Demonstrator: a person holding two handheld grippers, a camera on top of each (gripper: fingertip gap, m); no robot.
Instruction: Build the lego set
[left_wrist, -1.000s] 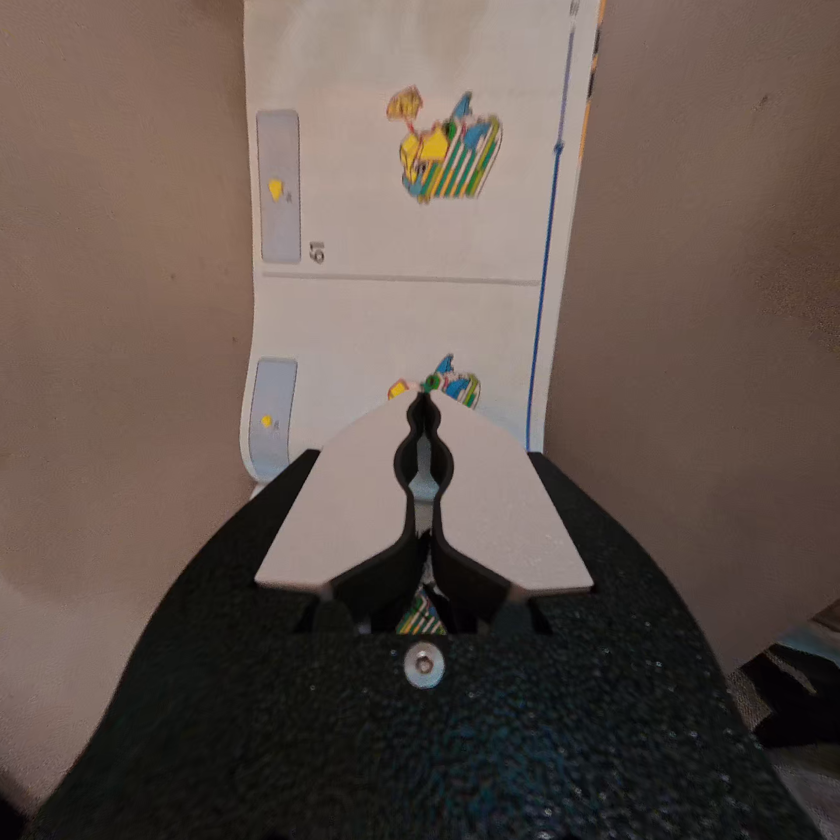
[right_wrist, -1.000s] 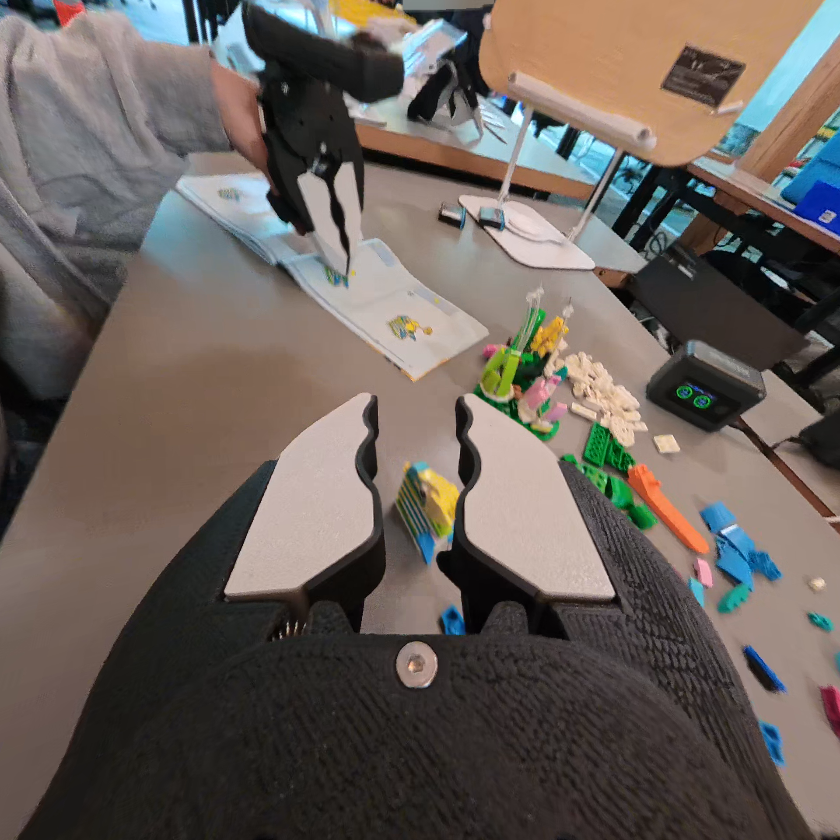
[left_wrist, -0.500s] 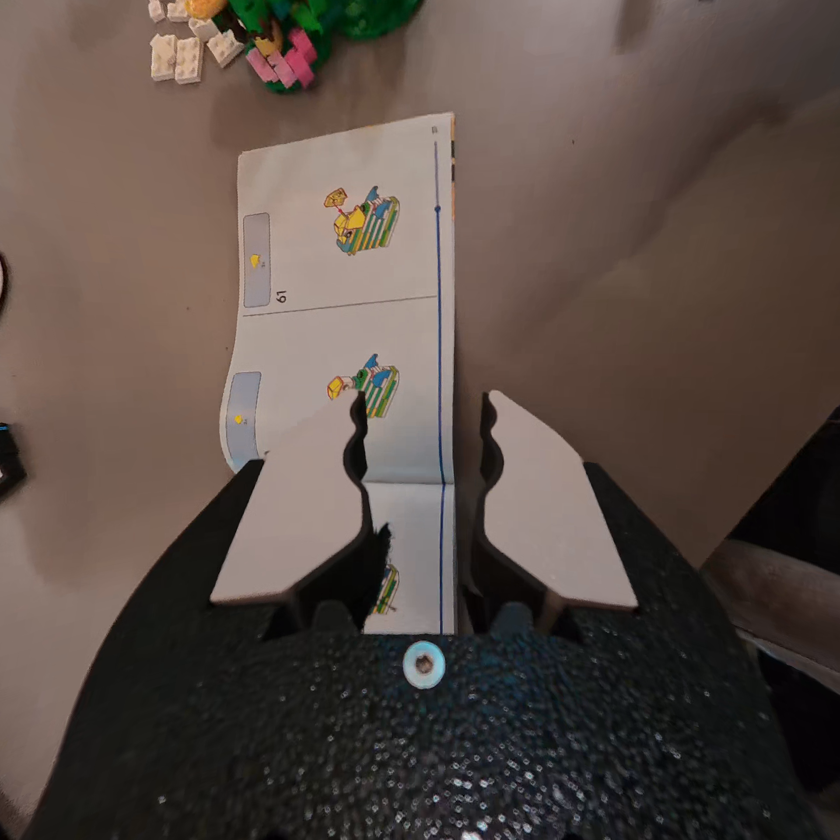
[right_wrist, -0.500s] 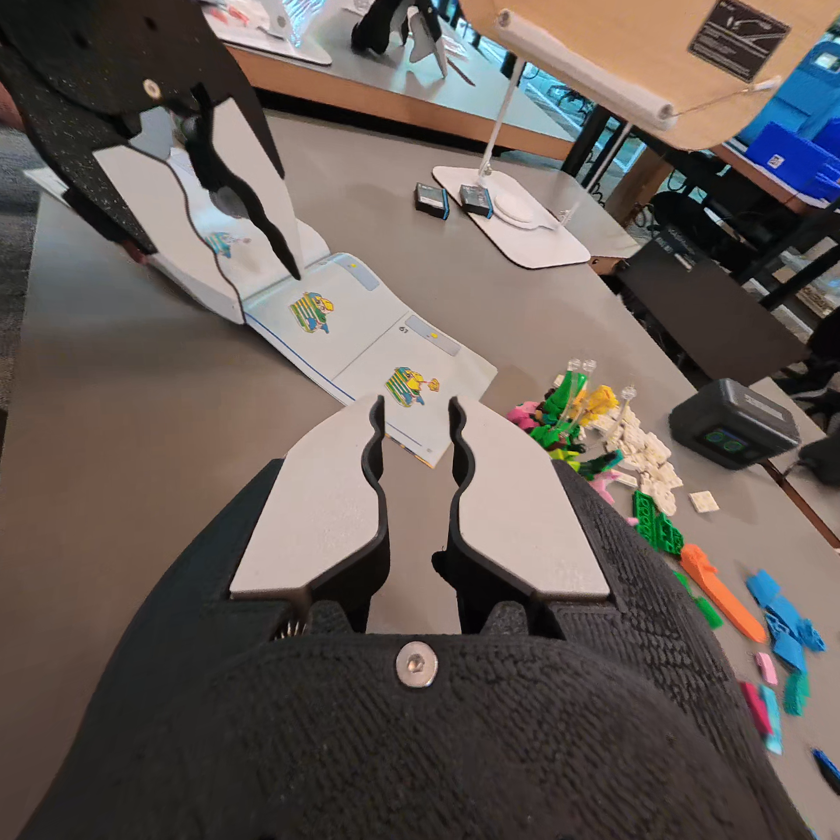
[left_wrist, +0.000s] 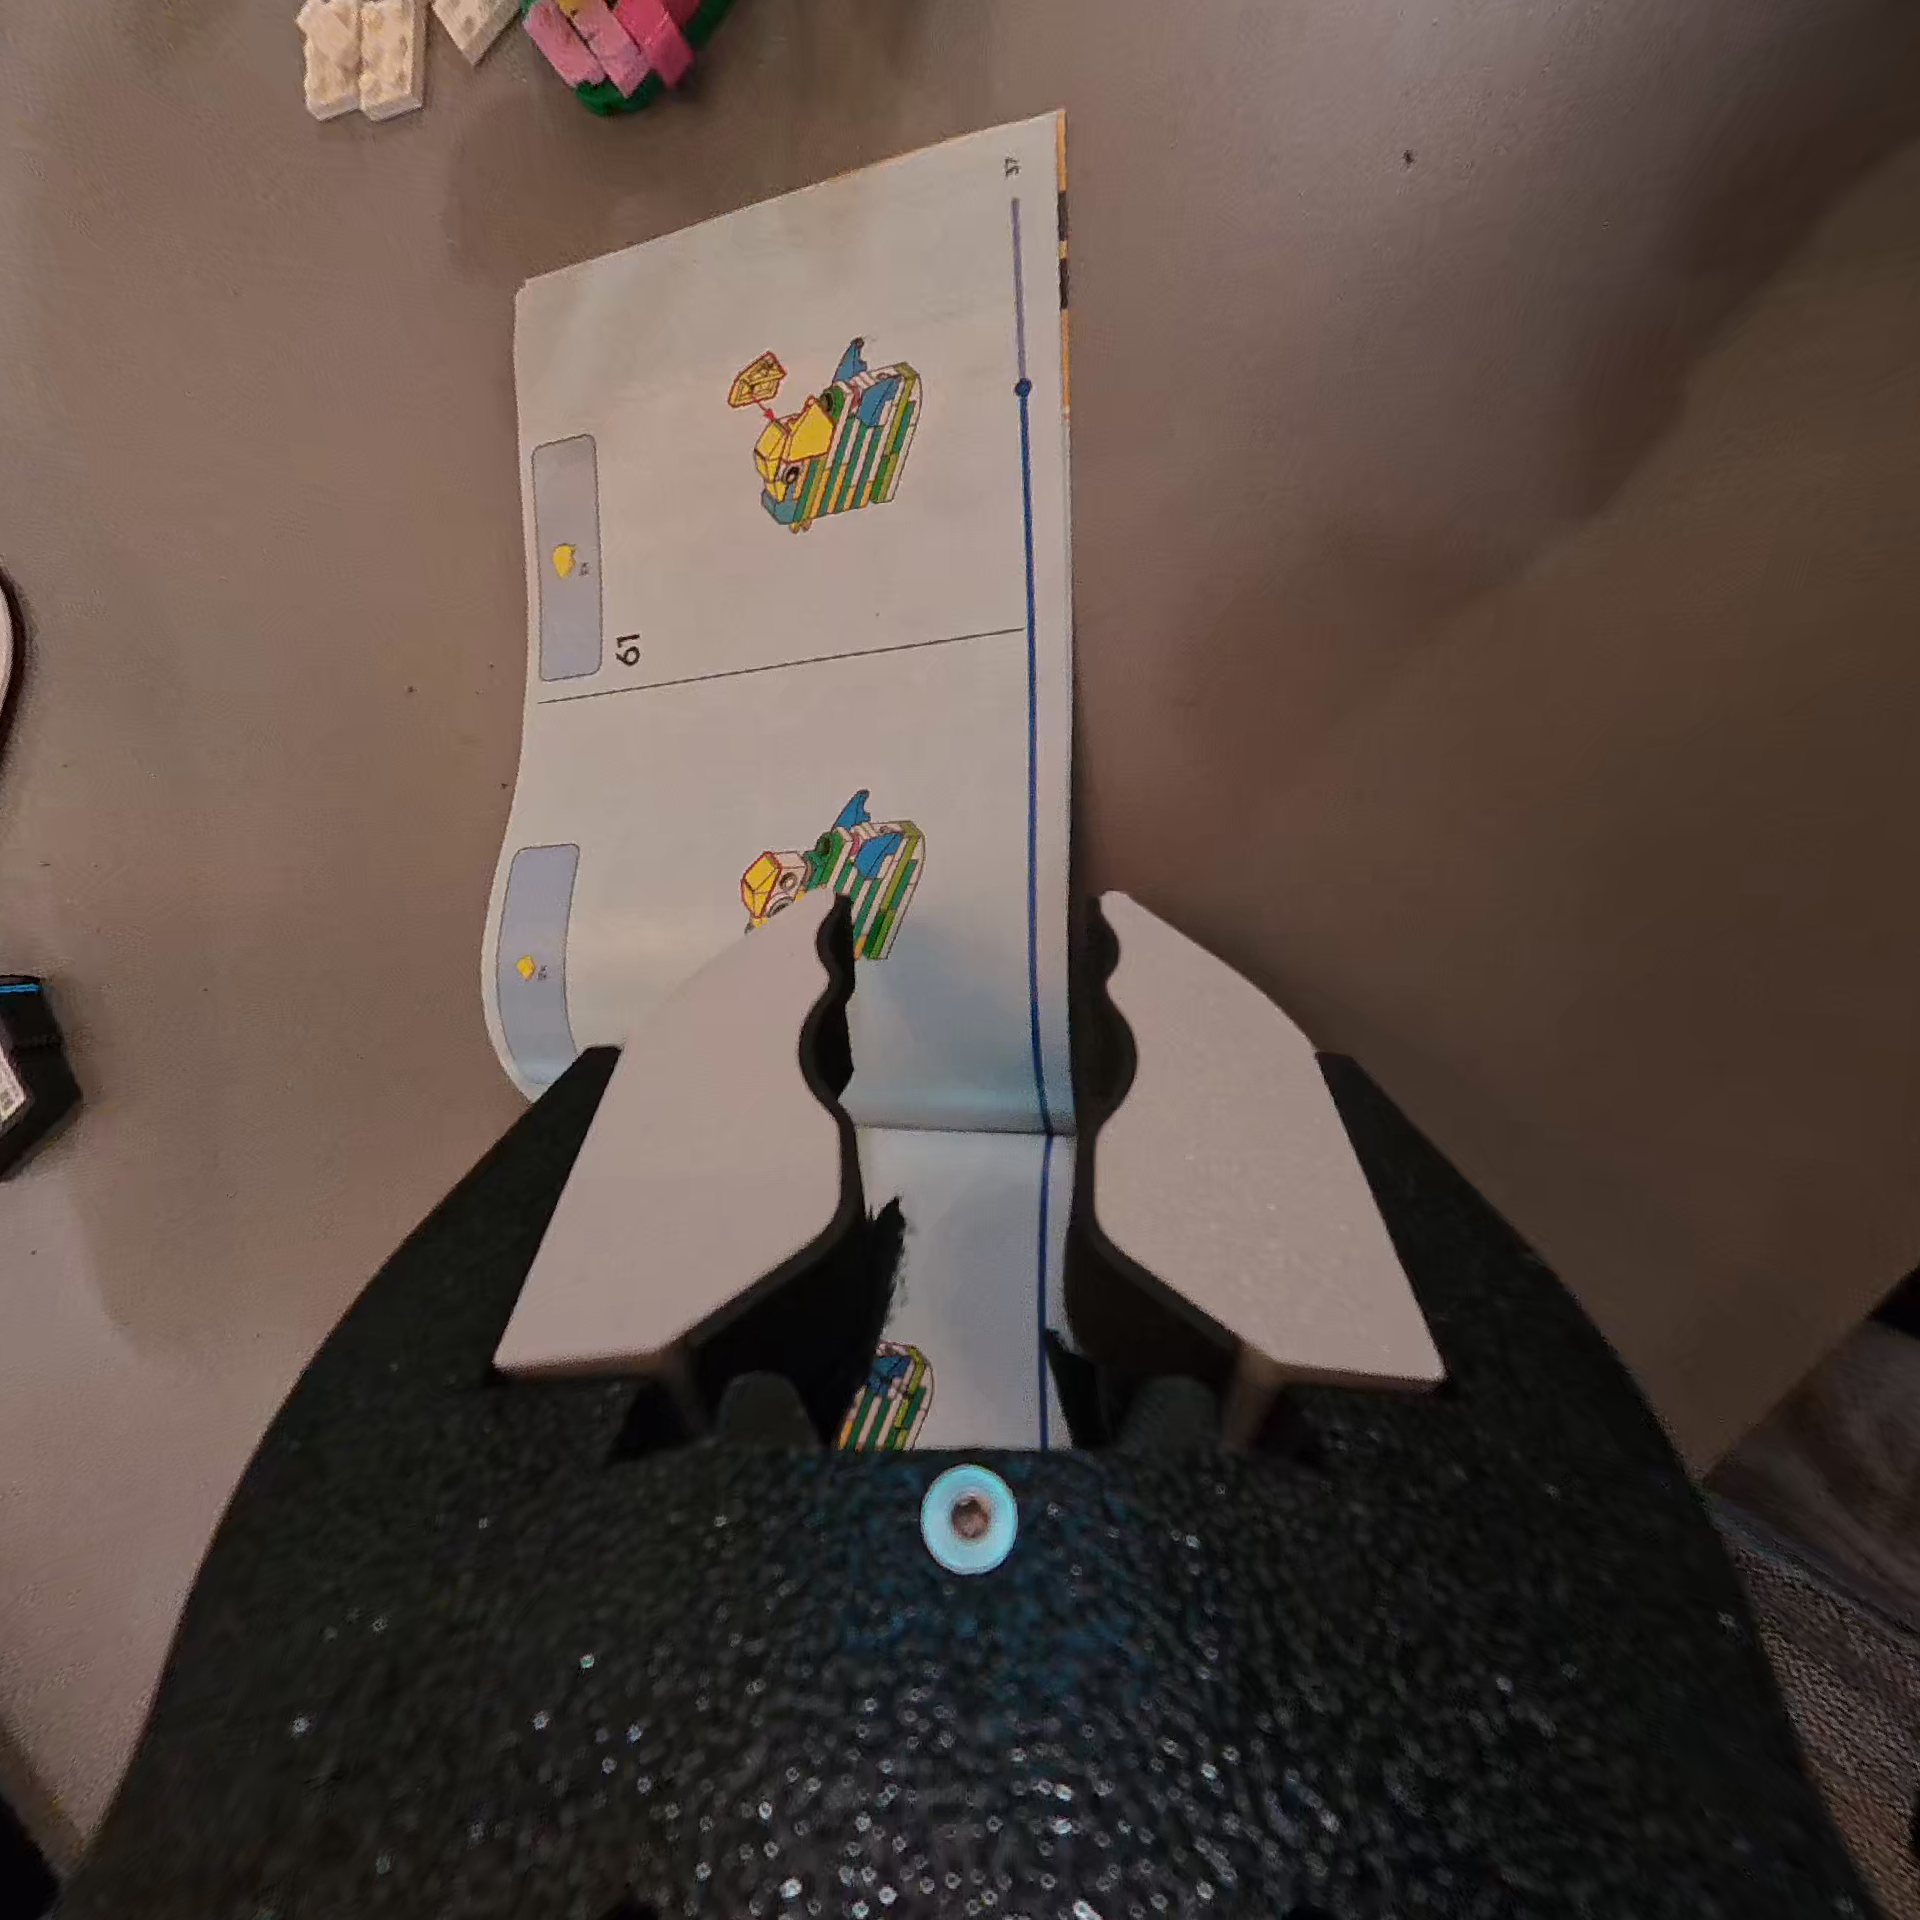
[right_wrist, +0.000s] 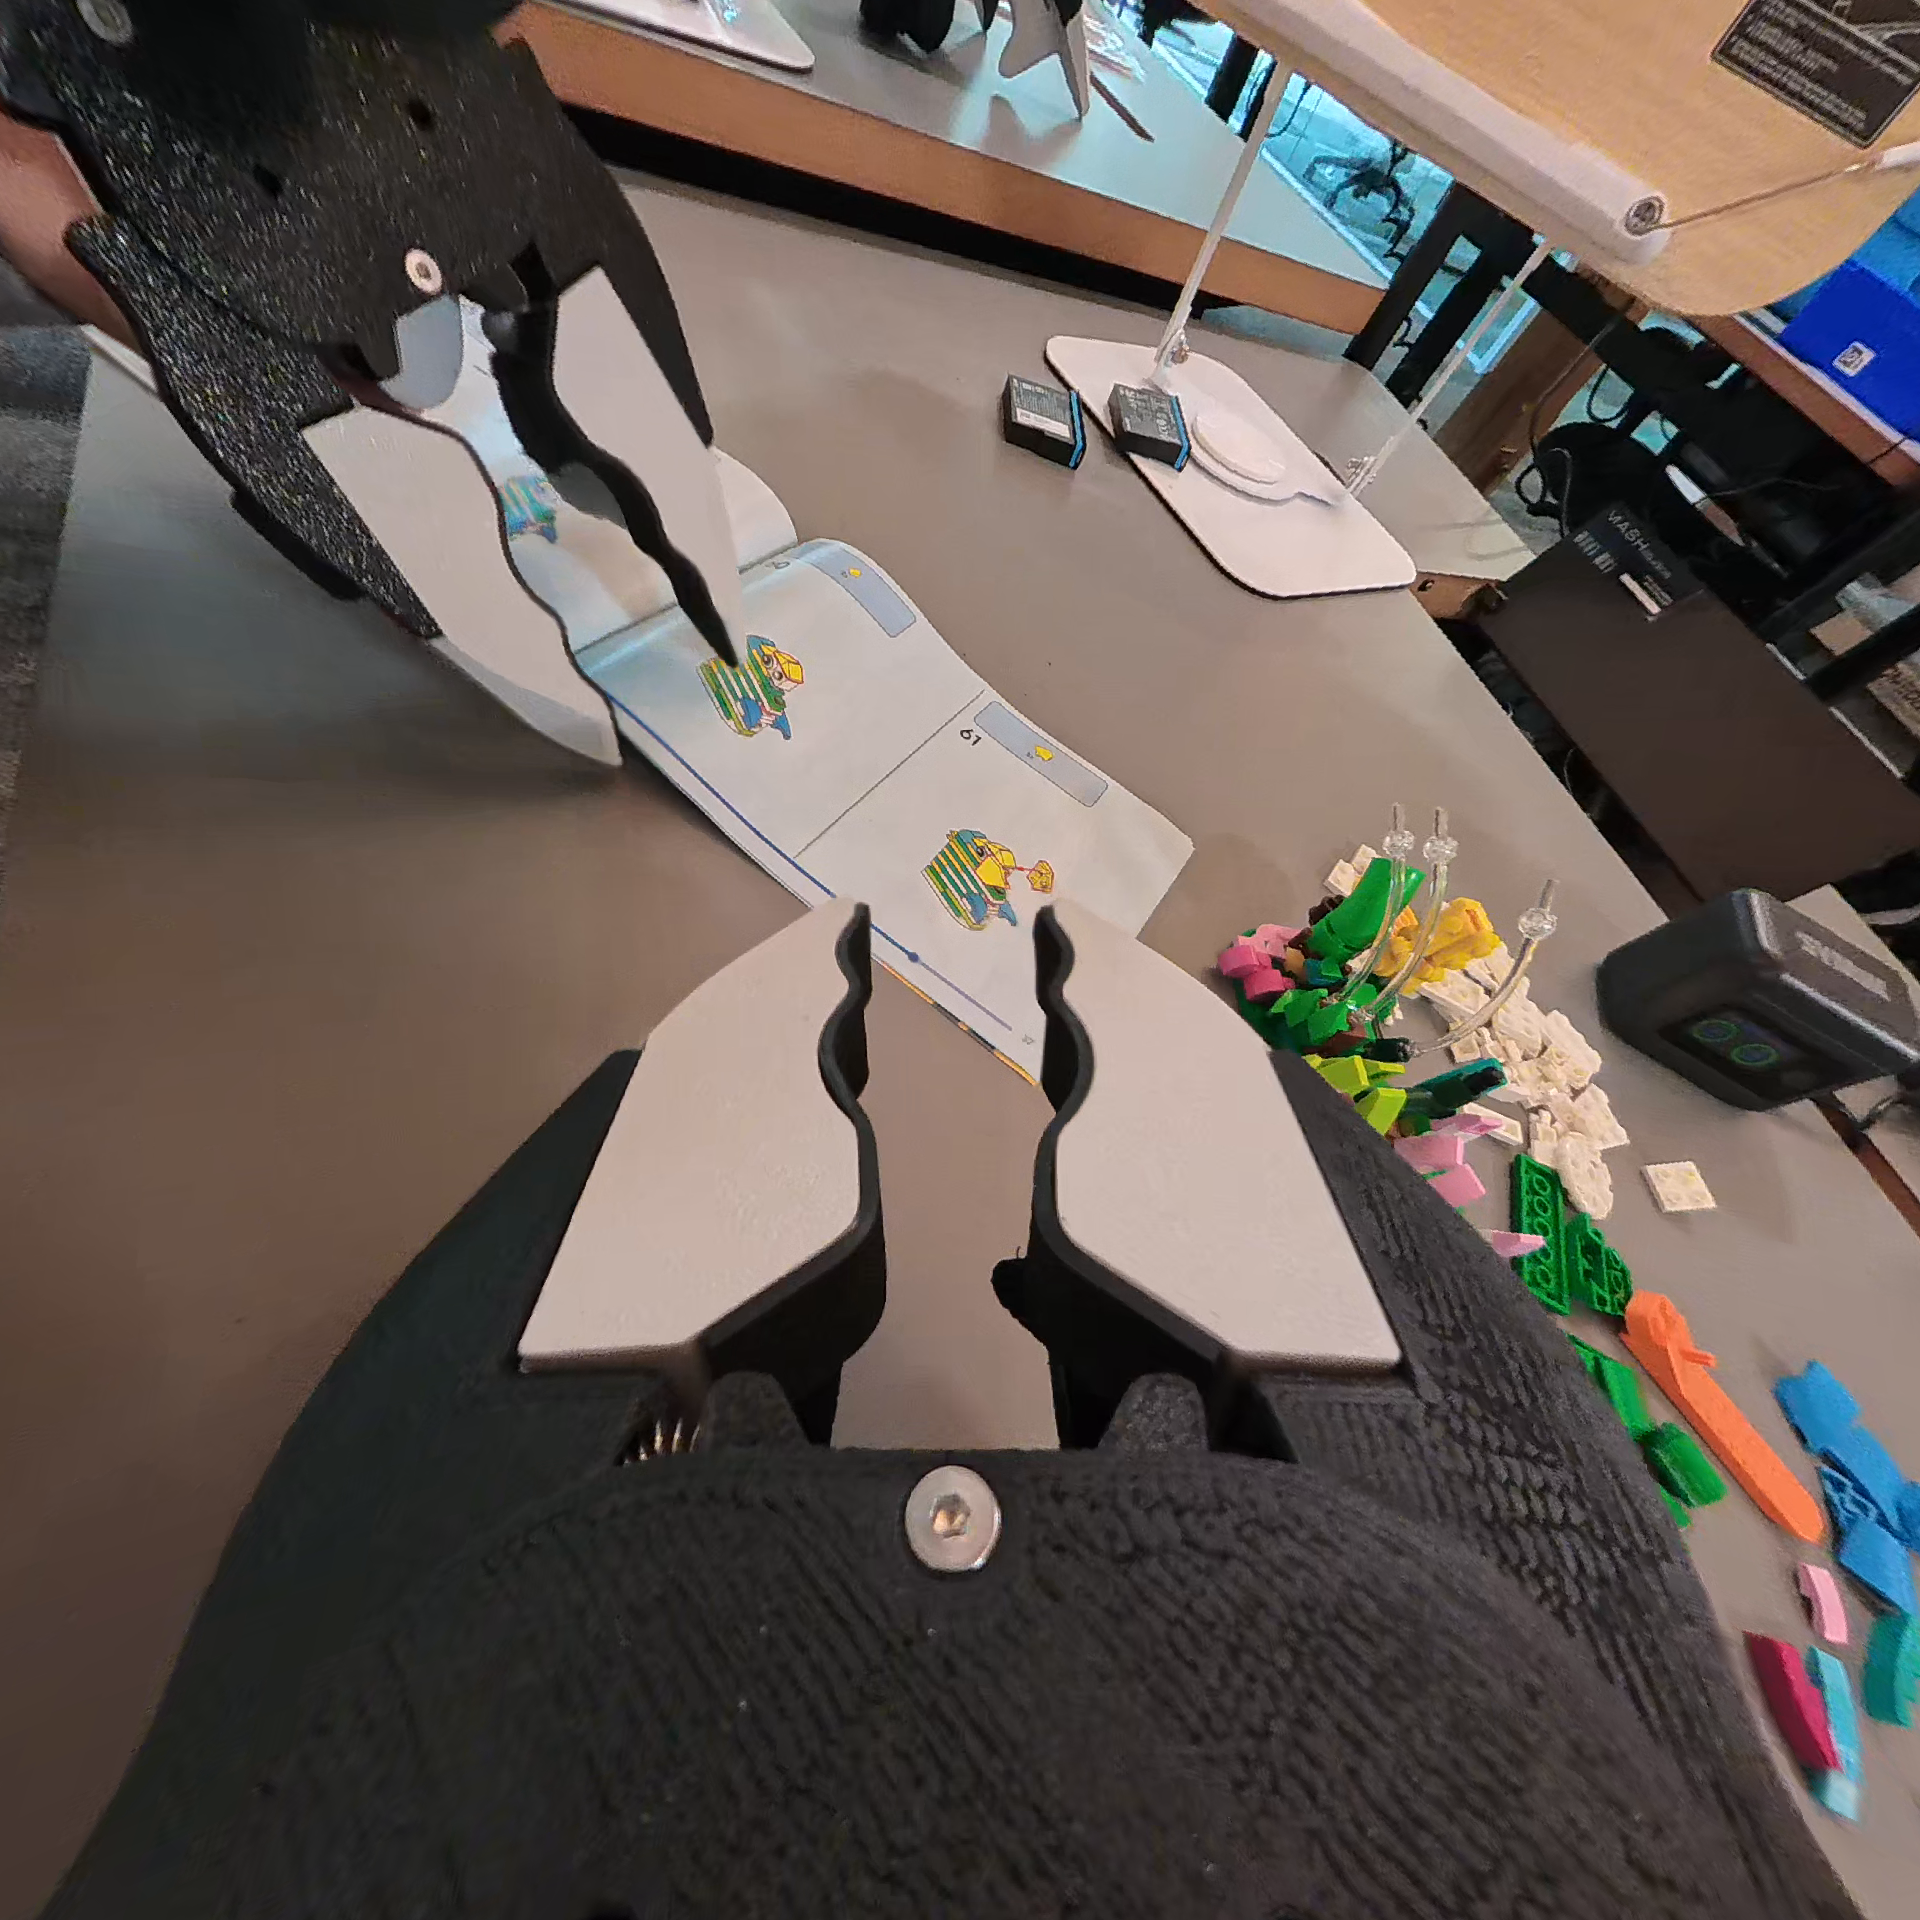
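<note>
The open instruction booklet (left_wrist: 790, 644) lies flat on the grey table (left_wrist: 1455, 520), showing pictures of a small striped build. My left gripper (left_wrist: 966, 914) is open and empty, its fingers just above the booklet's near page and right edge. In the right wrist view the left gripper (right_wrist: 673, 712) hangs tips-down over the booklet (right_wrist: 883, 769). My right gripper (right_wrist: 951, 920) is open and empty, low over the table, pointing at the booklet's near corner. A green, pink and yellow plant build (right_wrist: 1340, 987) stands to its right.
Right of the build lie a pile of white pieces (right_wrist: 1538, 1060), green plates (right_wrist: 1558, 1236), an orange piece (right_wrist: 1714, 1423) and blue pieces (right_wrist: 1860, 1486). A black device (right_wrist: 1766, 1008) sits at the right edge. Two black batteries (right_wrist: 1044, 410) and a white lamp base (right_wrist: 1247, 488) sit farther back.
My left gripper went from shut to open over the booklet. My right gripper swung toward the booklet; the small striped build between its fingers a second ago has left the view.
</note>
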